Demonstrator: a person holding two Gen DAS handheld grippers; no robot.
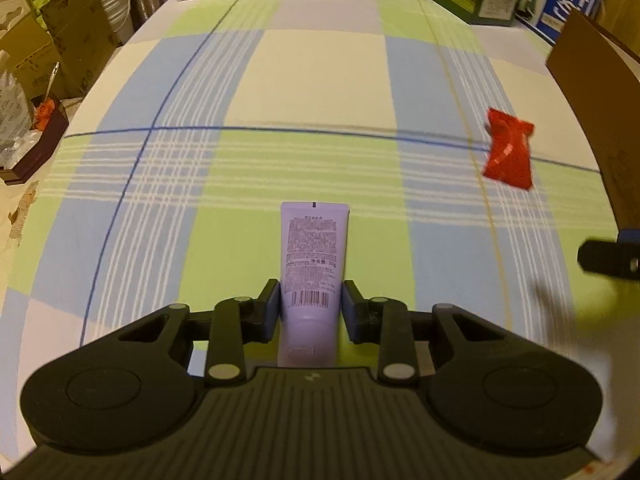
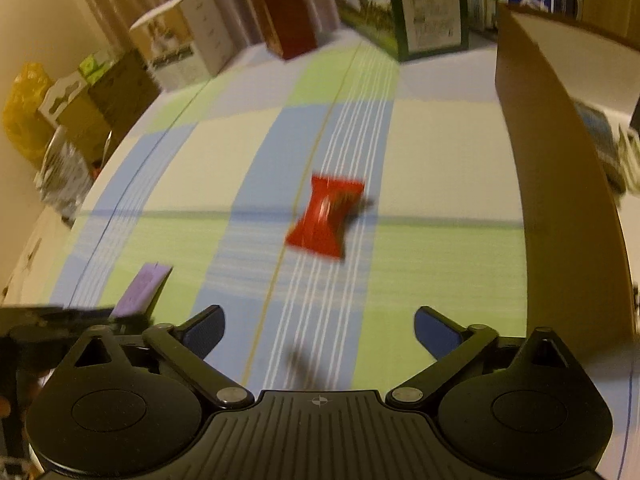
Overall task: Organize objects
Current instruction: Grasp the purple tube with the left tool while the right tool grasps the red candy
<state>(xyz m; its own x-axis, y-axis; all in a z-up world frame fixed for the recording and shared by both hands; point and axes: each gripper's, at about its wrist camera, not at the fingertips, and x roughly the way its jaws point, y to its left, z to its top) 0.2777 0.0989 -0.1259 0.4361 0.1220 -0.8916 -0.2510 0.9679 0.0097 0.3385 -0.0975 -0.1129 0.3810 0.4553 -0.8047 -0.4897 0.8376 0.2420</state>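
We hold lavender cosmetic tube (image 1: 313, 256) in left gripper (image 1: 311, 304), pads pinching lower body near cap; tube soft, light, slick, so we grip firm, not crushing. Right gripper (image 2: 319, 330) spread wide, empty. Red snack packet (image 2: 325, 216) at 12 o'clock on checkered tablecloth (image 2: 440, 264): crinkly, light; we judge pinch across waist best. Cardboard box (image 2: 560, 168) at 2 o'clock.

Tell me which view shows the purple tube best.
The left wrist view: the purple tube sits sharp and centred, held in the left tool, printed label and barcode visible. The right wrist view shows only its blurred end at the lower left.
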